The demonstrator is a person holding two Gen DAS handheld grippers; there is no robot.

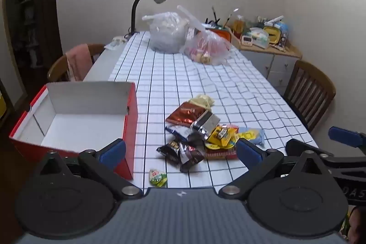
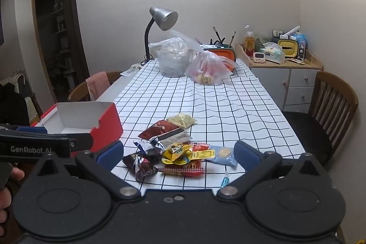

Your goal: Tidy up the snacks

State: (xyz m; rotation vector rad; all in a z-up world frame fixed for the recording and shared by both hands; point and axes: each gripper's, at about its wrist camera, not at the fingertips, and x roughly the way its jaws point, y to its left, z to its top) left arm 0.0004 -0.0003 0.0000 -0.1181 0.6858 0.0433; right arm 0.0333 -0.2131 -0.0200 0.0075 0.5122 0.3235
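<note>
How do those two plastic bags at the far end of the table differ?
The left bag is greyish, bulkier and stands taller; the right bag is clearer, lower, with red and yellowish contents showing. The right bag's long handle rises over the left bag. Both are thin plastic, resting side by side on the checked tablecloth.

On the worktop, the box sits left of the snack pile; 2 bags stand behind, a lamp beyond them.
</note>
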